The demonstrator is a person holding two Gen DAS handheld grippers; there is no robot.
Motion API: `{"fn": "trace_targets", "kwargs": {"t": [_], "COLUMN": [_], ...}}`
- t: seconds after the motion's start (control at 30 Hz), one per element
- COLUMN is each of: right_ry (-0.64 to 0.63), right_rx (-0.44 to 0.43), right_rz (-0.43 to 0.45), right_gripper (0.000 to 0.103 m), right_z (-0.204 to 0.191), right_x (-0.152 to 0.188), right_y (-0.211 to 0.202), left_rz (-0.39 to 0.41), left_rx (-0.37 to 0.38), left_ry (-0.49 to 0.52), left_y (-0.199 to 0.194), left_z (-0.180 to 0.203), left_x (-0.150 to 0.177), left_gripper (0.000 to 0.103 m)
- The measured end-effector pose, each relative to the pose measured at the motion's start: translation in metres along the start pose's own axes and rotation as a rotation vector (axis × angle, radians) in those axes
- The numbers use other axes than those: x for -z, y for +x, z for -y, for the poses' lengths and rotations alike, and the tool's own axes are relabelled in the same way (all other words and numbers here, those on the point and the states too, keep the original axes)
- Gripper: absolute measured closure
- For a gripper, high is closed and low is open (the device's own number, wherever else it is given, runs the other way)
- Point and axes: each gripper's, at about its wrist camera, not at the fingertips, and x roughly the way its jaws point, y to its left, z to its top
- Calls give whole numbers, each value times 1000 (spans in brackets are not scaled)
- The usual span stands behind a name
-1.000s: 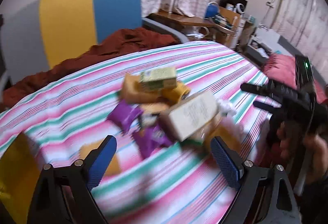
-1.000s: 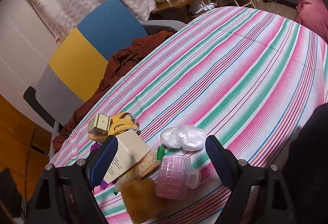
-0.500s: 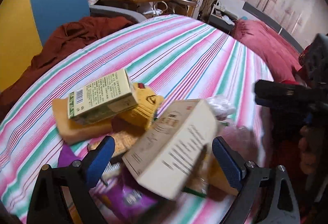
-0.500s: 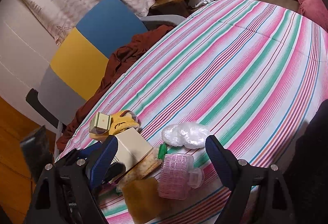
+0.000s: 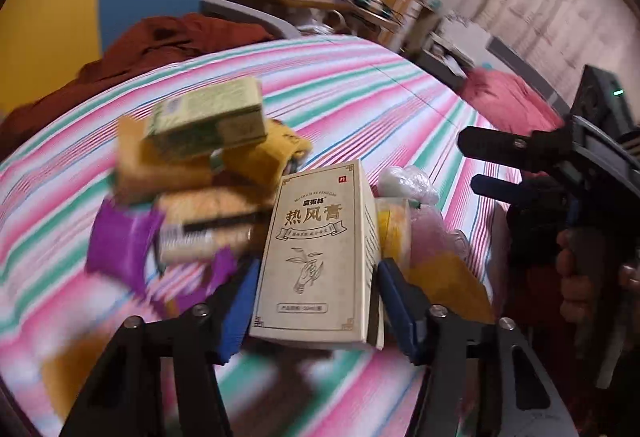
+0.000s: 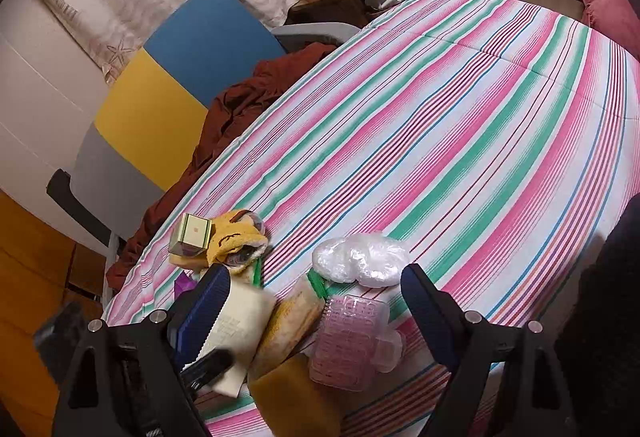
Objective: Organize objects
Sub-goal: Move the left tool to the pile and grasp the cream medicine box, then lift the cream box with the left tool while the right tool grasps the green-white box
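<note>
Cream carton (image 5: 320, 257), printed with a hand-and-leaf drawing: standing tilted at the near edge of the pile on the striped bed cover (image 5: 360, 93), sitting directly between the fingers of the left gripper (image 5: 316, 301). Those fingers have just been closing and are flanking both side faces of the carton; whether the pads are pressing yet cannot be told, so a firm hold is not confirmed. Judged purpose: taking the largest box first, since it is lying on top and covering smaller items.

Green box (image 5: 208, 119): resting beyond the left fingers on a yellow cloth (image 5: 276, 153), apparently just heaped there.

Purple wrapper (image 5: 120, 241): lying outside the left-hand finger, blurred.

Pink ridged container (image 6: 352, 341): sitting between the fingers of the right gripper (image 6: 316, 317), untouched.

Right gripper: fingers standing wide apart, holding nothing, probably waiting its turn.

White plastic bundle (image 6: 360, 257): lying just past the right fingertips.
</note>
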Motion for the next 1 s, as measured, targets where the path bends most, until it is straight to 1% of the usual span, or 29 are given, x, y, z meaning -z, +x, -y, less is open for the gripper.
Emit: {"fn": "trace_targets", "kwargs": {"t": [0.03, 0.07, 0.17, 0.23, 0.33, 0.4, 0.47, 0.5, 0.53, 0.6, 0.63, 0.67, 0.7, 0.77, 0.8, 0.83, 0.87, 0.9, 0.93, 1.0], "right_ry": [-1, -1, 8, 20, 34, 33, 27, 24, 23, 24, 23, 21, 18, 11, 8, 8, 8, 8, 7, 5], "right_rx": [-1, -2, 1, 2, 6, 14, 22, 28, 35, 40, 44, 48, 52, 60, 63, 65, 64, 63, 63, 64], "right_rz": [-8, -14, -21, -24, -28, -28, -31, -31, -30, -34, -36, -37, -38, -38, -38, -38, -38, -38, -37, -37], "right_gripper": [14, 14, 14, 14, 14, 14, 14, 14, 14, 14, 14, 14, 14, 14, 14, 14, 14, 14, 14, 14], "right_z": [0, 0, 2, 5, 7, 7, 6, 6, 6, 6, 6, 6, 6, 4, 4, 4, 4, 4, 4, 3], "right_x": [0, 0, 0, 0, -1, -1, -1, -1, 0, -1, -1, -1, -1, 0, 0, 0, 0, 1, 1, 1], "right_y": [1, 2, 3, 3, 4, 4, 5, 5, 5, 6, 7, 7, 7, 7, 7, 7, 7, 7, 7, 8], "left_rz": [8, 22, 38, 50, 36, 19, 4, 19, 34, 48, 73, 98, 115, 124, 130, 134, 137, 121, 104, 109], "left_rx": [-28, -57, -136, -151, -224, -240, -247, -253, -254, -233, -234, -240, -256, -286, -286, -296, -307, -302, -303, -300], "left_ry": [-17, -32, -76, -111, -128, -142, -146, -137, -132, -143, -150, -146, -132, -107, -94, -79, -62, -46, -42, -32], "left_y": [-6, -16, -35, -47, -58, -58, -52, -52, -55, -55, -57, -60, -60, -58, -57, -55, -53, -49, -44, -38], "left_z": [1, 3, 7, 8, 19, 23, 24, 26, 27, 27, 27, 27, 30, 32, 33, 34, 34, 35, 33, 31], "left_x": [7, 18, 48, 66, 93, 107, 113, 112, 110, 105, 102, 100, 96, 86, 83, 80, 80, 78, 76, 71], "left_gripper": [44, 48, 49, 49, 50, 51, 50, 49, 47, 37, 34, 24, 19, 19, 19, 23, 44, 51, 51, 51]}}
